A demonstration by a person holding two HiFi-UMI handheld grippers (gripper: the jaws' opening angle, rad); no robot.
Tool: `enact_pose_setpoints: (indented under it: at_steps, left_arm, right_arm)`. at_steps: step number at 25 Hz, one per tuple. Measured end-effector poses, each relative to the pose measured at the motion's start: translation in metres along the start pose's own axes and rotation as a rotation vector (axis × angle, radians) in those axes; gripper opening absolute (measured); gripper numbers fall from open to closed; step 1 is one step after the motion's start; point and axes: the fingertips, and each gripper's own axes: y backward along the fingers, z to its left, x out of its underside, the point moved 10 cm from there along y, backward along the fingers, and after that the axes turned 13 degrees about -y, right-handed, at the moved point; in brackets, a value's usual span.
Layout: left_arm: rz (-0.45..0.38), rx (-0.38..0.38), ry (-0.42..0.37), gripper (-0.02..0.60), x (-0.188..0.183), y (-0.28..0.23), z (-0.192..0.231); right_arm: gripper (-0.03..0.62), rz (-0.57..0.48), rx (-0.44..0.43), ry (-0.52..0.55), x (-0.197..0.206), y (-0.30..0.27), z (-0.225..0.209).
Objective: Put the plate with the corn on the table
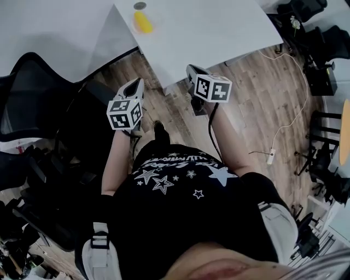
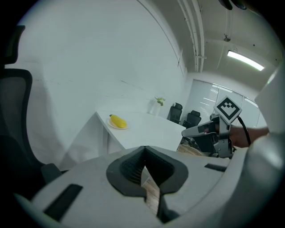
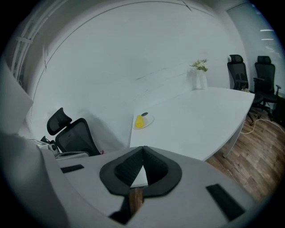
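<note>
A yellow corn cob (image 1: pixel 143 22) lies on a pale plate (image 2: pixel 112 125) near the left corner of the white table (image 1: pixel 219 27). The gripper views show the corn (image 2: pixel 117 120) (image 3: pixel 140 121) well ahead of both grippers. My left gripper (image 1: pixel 138 85) and right gripper (image 1: pixel 192 70) hang side by side over the wood floor, short of the table's front edge. The left gripper's own jaws (image 2: pixel 144 149) meet at the tips with nothing between them. The right gripper's jaws (image 3: pixel 143 149) are likewise shut and empty.
A black mesh office chair (image 1: pixel 33 98) stands to my left. A small dark round object (image 1: pixel 140 5) sits just beyond the corn. A vase with a plant (image 3: pixel 200 73) stands at the table's far side. A white cable (image 1: pixel 276 147) trails on the floor at right, near more chairs (image 3: pixel 249 75).
</note>
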Motion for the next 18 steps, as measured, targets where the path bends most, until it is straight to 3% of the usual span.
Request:
enact_pose_setpoints:
  at_steps: [11, 18]
  left_arm:
    - [-0.010, 0.042, -0.055, 0.006, 0.003, 0.044, -0.099]
    - [-0.051, 0.017, -0.070, 0.006, 0.008, 0.094, -0.139]
  right_arm:
    - [0.006, -0.002, -0.021, -0.026, 0.049, 0.096, -0.030]
    - [0.006, 0.001, -0.078, 0.017, 0.076, 0.140, -0.011]
